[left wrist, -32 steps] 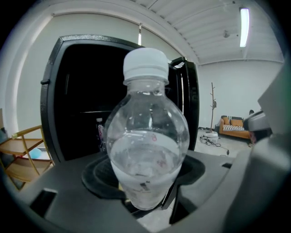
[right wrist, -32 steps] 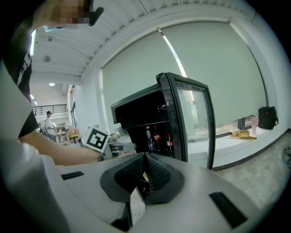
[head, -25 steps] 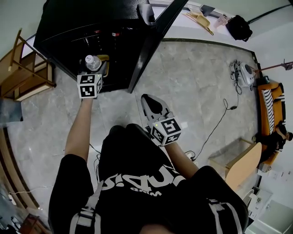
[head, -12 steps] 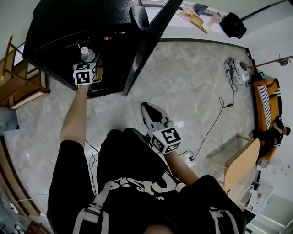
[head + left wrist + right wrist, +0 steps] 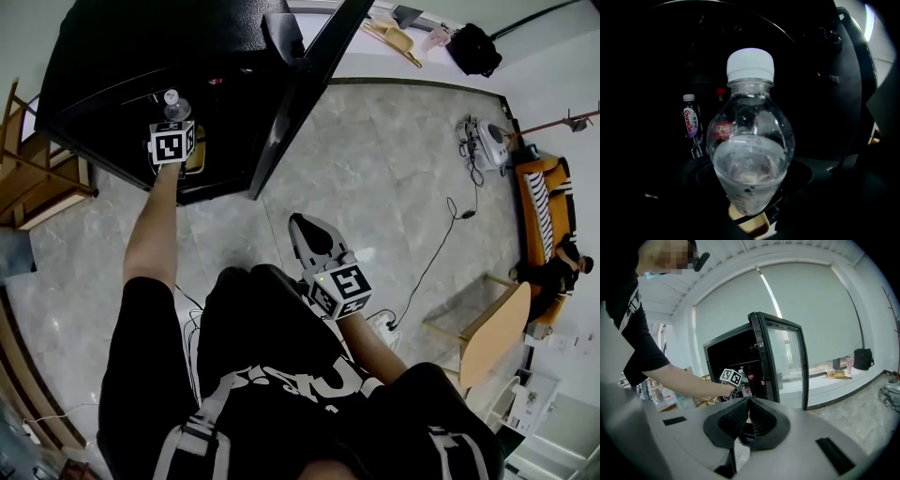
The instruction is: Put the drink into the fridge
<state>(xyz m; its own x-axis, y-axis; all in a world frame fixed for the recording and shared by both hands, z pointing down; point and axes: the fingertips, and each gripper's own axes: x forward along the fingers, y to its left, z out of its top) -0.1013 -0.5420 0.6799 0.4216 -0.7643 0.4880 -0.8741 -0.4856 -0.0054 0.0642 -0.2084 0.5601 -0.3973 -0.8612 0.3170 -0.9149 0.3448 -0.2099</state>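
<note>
Inside the open black fridge [image 5: 112, 56], the left gripper [image 5: 176, 127] holds the drink [image 5: 750, 150], a clear plastic bottle, upright. Compared with a second ago, the left arm has stretched forward and carried the bottle from the mouth of the cabinet deeper into its dark interior. The right gripper [image 5: 748, 404] has stayed low by the person's body, its jaws pressed together on nothing.

The left jaws pinch the bottle low on its body. Only a pale pad [image 5: 749, 226] shows beneath it in the left gripper view. The drink is thus within the fridge but, by appearance, not yet set down or released, so placement looks like the step in hand.

The bottle is bulbous and tapers toward its base. It is part filled with clear liquid, beaded with droplets and closed by a ribbed white cap [image 5: 750, 64].

Behind it, to its left, stands a slim small bottle [image 5: 690, 124] with a white cap and a printed label. A red cap [image 5: 721, 91] shows farther back.

The glass-panelled door [image 5: 785, 364] stands swung open. The floor [image 5: 403, 159] is of grey, glossy stone tiles.
</note>
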